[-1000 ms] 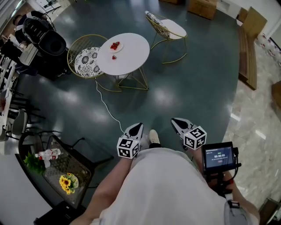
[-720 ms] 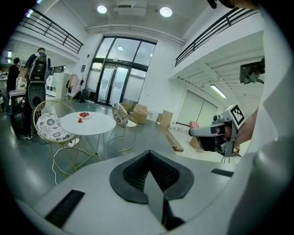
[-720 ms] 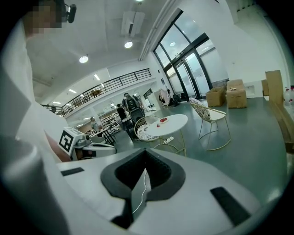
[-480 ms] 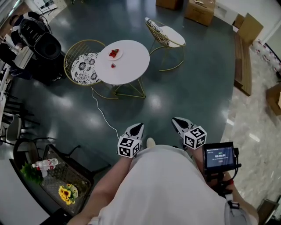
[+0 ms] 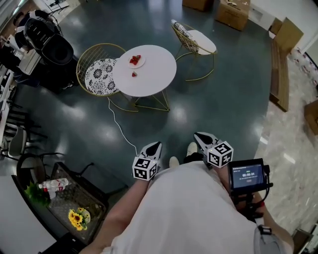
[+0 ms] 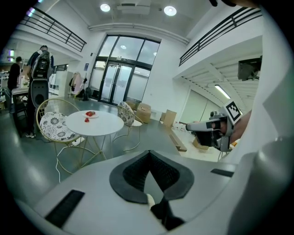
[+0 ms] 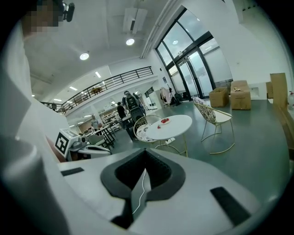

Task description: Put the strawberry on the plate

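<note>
A round white table (image 5: 154, 74) stands some way ahead on the dark floor. On its left side lies a small white plate (image 5: 136, 61) with red strawberries on it, and one loose strawberry (image 5: 134, 74) sits on the tabletop just in front of the plate. The table (image 6: 98, 125), plate (image 6: 90, 114) and loose strawberry (image 6: 86, 120) also show small in the left gripper view, and the table (image 7: 179, 125) and plate (image 7: 164, 122) in the right gripper view. My left gripper (image 5: 154, 147) and right gripper (image 5: 200, 138) hang close to my body, far from the table, both shut with nothing between the jaws.
Two gold wire chairs flank the table: one with a patterned cushion (image 5: 99, 69) at its left, another (image 5: 194, 37) behind at the right. A white cable (image 5: 119, 121) runs over the floor. A dark stroller (image 5: 47, 47) stands far left, cardboard boxes (image 5: 233, 12) at the back, a glass side table with sunflowers (image 5: 74, 206) near left.
I have stepped forward slightly: the table has shifted a little in the head view and a foot has come forward. Both grippers stay shut and held as before.
</note>
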Demonstrator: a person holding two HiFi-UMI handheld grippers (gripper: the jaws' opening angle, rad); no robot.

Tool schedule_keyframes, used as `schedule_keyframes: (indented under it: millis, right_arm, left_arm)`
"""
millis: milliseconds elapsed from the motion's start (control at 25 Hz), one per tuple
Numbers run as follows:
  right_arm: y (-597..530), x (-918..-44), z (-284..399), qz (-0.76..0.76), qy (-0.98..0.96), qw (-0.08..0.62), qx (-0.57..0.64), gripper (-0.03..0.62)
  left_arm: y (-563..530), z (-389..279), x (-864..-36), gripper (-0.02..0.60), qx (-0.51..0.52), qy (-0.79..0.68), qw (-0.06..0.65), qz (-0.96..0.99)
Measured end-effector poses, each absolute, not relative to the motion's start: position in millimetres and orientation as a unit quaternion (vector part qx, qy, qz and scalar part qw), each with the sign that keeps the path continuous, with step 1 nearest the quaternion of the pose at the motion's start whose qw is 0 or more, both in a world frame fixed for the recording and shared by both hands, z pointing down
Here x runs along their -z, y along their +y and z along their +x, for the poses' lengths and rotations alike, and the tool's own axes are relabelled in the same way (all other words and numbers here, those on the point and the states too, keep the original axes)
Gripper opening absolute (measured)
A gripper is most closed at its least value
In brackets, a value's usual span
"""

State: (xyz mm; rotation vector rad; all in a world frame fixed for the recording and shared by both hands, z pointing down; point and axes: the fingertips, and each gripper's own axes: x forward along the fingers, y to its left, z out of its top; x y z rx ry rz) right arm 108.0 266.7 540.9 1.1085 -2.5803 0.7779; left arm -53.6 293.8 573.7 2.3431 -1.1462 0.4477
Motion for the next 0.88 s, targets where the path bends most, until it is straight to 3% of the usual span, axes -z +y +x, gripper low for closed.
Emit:
schedule_keyframes:
  millis: [880]
  right_arm:
    - [103,-549,76,0.253,-0.920,0.125,-0.273,0.005]
  left_arm:
    - [165,-63,-567,0.006,-0.164,-0.517,0.268,0.796]
